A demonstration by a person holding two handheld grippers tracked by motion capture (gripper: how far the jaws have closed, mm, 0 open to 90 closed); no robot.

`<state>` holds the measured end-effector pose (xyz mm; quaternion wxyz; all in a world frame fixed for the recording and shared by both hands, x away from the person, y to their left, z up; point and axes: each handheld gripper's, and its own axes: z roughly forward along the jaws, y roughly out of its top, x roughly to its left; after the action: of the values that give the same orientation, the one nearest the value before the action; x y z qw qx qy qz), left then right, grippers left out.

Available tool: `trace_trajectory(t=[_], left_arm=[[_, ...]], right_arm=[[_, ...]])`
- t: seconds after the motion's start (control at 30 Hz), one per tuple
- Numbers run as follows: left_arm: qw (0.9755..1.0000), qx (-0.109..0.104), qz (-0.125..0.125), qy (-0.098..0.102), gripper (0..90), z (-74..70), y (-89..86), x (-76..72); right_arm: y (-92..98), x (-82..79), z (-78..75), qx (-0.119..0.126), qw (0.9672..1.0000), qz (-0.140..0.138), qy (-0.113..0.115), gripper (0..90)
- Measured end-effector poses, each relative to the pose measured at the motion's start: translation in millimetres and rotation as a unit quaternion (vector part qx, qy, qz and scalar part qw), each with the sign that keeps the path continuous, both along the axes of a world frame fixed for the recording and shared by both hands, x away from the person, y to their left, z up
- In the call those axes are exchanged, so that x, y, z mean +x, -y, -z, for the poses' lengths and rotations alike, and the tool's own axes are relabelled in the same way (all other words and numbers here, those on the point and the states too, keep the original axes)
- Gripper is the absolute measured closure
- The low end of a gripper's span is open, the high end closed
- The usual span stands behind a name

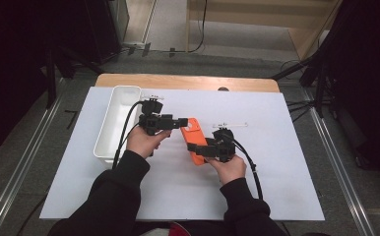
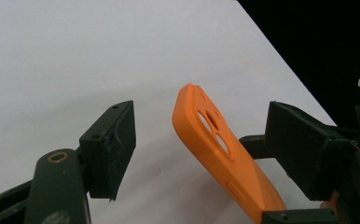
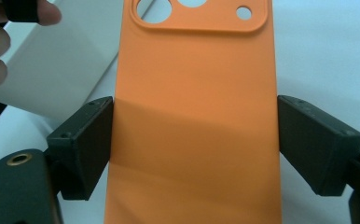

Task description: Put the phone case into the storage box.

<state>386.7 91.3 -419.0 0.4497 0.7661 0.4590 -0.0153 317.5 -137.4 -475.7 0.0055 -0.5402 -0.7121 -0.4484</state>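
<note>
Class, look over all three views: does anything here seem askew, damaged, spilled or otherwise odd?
Nothing looks spilled or broken. The orange phone case is off the white table sheet and tilted, clamped across its width by the right gripper. The left gripper straddles its camera-hole end with jaws apart. The white bin sits square at the left.

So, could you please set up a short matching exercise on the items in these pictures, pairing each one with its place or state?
Items:
1. orange phone case
2. white bin
3. left hand-held gripper
4. right hand-held gripper

States:
A. jaws apart, either side of the case's camera end
B. stands at the left edge of the white sheet
C. clamped on the case's long edges
D. held between the two grippers

Pairs: 1-D, 2-B, 3-A, 4-C
</note>
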Motion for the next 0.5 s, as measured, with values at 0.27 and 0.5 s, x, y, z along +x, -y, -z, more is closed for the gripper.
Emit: trace_trajectory(t=[0.27, 0.5], left_arm=[[0.9999, -0.001, -0.009, -0.008, 25.2, 1.1, -0.2, 1.0], [0.9995, -0.01, -0.027, -0.01, 28.4, 1.7, -1.3, 1.2]], right_arm=[[-7.4, -1.4, -0.1, 0.013, 0.9999, 0.004, 0.006, 14.4], [-12.7, -1.2, 0.1, 0.025, 0.9995, 0.011, 0.012, 14.4]])
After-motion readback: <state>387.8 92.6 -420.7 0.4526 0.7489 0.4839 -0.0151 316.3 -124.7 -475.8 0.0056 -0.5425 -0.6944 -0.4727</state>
